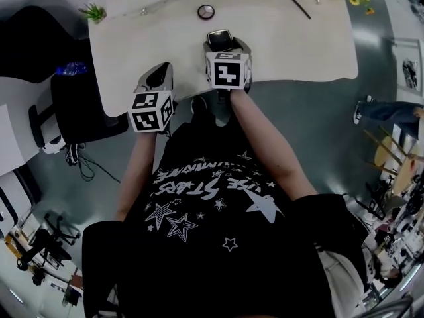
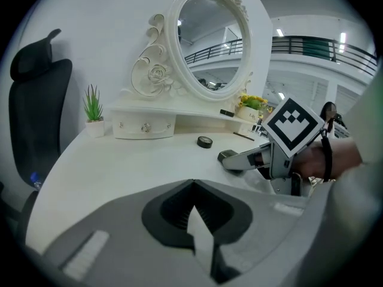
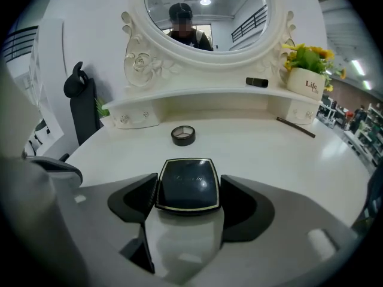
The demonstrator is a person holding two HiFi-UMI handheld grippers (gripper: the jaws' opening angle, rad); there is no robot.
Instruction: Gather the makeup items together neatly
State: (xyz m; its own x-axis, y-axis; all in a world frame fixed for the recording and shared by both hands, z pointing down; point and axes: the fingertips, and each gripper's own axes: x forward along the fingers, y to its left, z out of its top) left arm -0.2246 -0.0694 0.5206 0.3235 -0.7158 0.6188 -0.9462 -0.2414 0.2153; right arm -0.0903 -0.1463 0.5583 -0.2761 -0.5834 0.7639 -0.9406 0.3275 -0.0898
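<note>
In right gripper (image 3: 189, 191), glossy black compact (image 3: 187, 181) (square)

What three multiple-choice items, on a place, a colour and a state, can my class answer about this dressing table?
1. The small black tube lies: A on the shelf under the mirror; B on the chair; C on the floor.
2. The flowers are: A red; B yellow; C blue.
3. The right gripper is: A open, empty; B shut on the round pot; C shut on the black compact.
Answers: 1 A, it rests below the mirror; 2 B, the blooms are yellow; 3 C, both jaws press the compact's sides.
</note>
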